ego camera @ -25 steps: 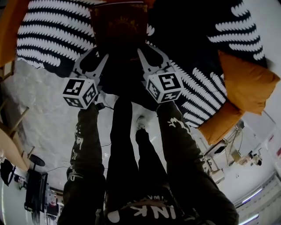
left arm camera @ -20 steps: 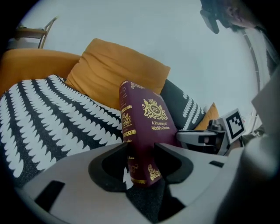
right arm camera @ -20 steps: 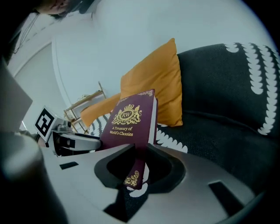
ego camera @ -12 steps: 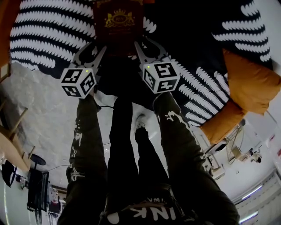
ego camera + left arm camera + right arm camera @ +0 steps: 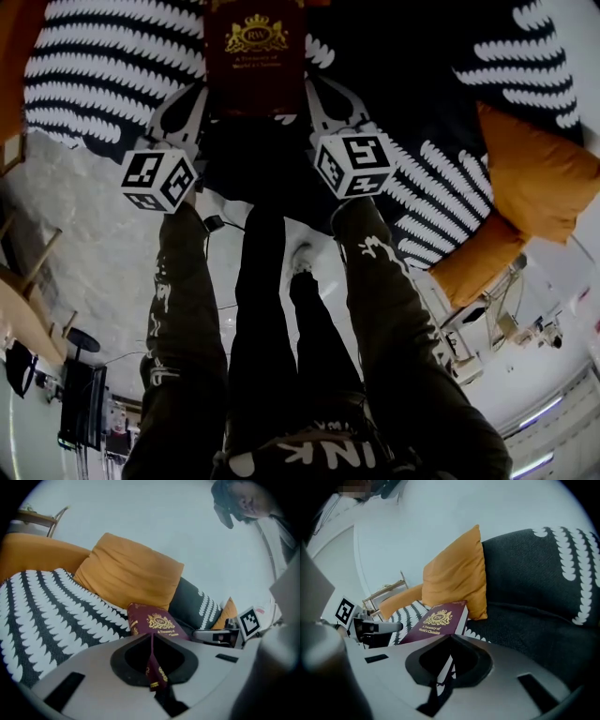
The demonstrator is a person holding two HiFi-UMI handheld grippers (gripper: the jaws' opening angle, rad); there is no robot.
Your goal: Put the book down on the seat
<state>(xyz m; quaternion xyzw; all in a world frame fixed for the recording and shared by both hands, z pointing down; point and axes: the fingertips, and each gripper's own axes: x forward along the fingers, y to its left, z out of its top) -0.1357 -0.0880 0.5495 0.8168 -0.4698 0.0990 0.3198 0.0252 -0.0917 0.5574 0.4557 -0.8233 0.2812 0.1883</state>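
In the head view the maroon book (image 5: 255, 56) sits at 12 o'clock, cover up with its gold crest showing, over the black-and-white patterned throw (image 5: 112, 75) spread on the dark seat (image 5: 534, 634). Whether its underside has fully met the throw cannot be told. The left gripper (image 5: 201, 96) meets the book at its 7 o'clock corner, on the spine side. The right gripper (image 5: 314, 92) meets it at its 5 o'clock corner, on the page side, so the book lies just ahead of both tools and between them. The left gripper's jaws have just been closing. Its own view shows them drawn almost together, with a sliver of maroon cover and gold print caught in the slit, clenched on that corner. The right gripper view shows a like narrow slit filled by the white page edge, so it too is clamped on the book. An orange cushion (image 5: 129, 571) leans at the book's 12 o'clock in the left gripper view, just behind its far end
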